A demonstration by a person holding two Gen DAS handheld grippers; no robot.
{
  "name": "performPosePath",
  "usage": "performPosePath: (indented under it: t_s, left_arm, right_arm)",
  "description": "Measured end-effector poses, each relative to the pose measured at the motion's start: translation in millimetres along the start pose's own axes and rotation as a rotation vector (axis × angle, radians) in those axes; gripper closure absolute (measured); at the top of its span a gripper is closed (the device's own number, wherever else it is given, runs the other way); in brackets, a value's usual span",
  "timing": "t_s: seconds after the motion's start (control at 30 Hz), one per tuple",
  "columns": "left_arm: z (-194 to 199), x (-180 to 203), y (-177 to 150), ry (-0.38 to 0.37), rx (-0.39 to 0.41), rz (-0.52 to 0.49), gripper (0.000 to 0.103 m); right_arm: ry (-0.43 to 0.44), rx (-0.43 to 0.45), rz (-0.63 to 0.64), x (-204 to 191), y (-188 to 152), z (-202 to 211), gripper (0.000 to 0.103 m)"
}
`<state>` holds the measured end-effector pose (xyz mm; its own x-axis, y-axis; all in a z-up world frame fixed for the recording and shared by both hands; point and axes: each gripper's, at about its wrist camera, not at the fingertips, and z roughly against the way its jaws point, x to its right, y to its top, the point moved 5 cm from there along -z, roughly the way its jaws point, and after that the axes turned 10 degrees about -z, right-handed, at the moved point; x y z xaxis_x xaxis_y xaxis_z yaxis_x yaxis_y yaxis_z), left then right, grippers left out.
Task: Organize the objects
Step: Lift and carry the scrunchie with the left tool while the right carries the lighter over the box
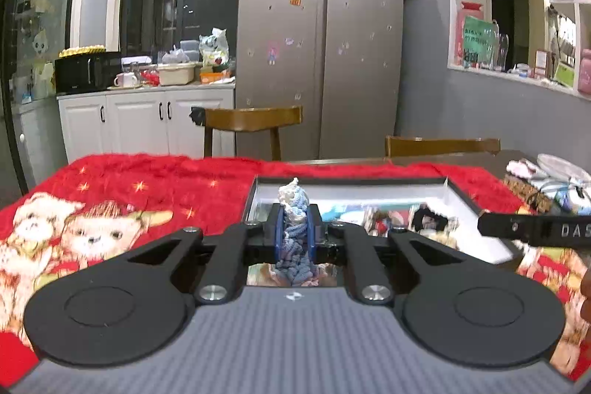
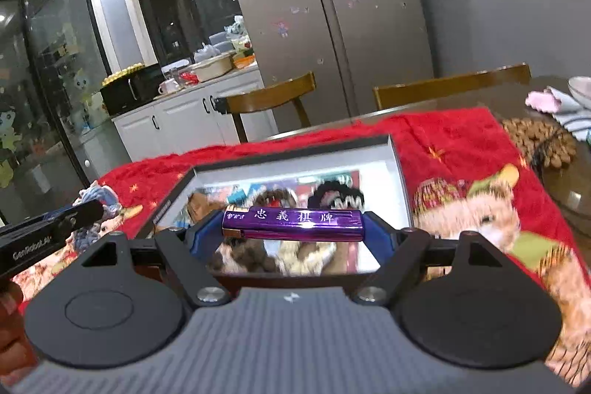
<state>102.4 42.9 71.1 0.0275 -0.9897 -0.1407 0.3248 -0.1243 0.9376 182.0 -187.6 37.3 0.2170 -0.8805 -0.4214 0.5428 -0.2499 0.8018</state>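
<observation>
- My left gripper is squeezed tight on a blue and white knitted toy. The toy stands up between the blue pads and pokes out above them.
- My right gripper holds a shiny purple lighter. The lighter lies sideways, and each end presses on a pad, so the jaws stand wide but they do grip.
- Both things hang in the air above the open box. The box sits on the red bear blanket on the table.
- The box has a dark rim and white walls. A picture with animals covers its floor.
- I think the job now is to put both things in the box.
- I want to go slow and come down straight, so I do not bump the rim.
- The two grippers are close. The right one shows at the right edge of my left view, so I keep them apart.
- The lighter is smooth and only held by its ends. It may slip, so I keep it flat and do not shake it.
- The toy is soft and safe to squeeze.
- I let go only when each thing is low inside the box.
</observation>
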Motion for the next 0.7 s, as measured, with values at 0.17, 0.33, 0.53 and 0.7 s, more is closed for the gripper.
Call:
performPosePath:
  t_s: [0.17, 0.33, 0.53, 0.7]
  left_arm:
    - [-11.3, 2.9, 26.8, -0.013, 0.025, 0.017, 0.088]
    - [-24.6, 10.9, 45.9, -0.021, 0.046, 0.024, 0.088]
    - [-50.0, 21.6, 71.4, -0.035, 0.061, 0.011, 0.088]
    - [-73.1, 29.9, 93.9, -0.052, 0.091, 0.005, 0.088]
  right_arm:
    - [-0.016, -0.004, -0.039, -1.7, 24.7, -5.6, 0.023]
    - [-0.010, 0.021, -0.078, 4.9, 52.3, -11.8, 0.023]
    - [0.008, 0.008, -0.104, 9.5, 69.9, -33.8, 0.023]
    - [-0.003, -0.008, -0.111, 13.7, 76.4, -56.5, 0.023]
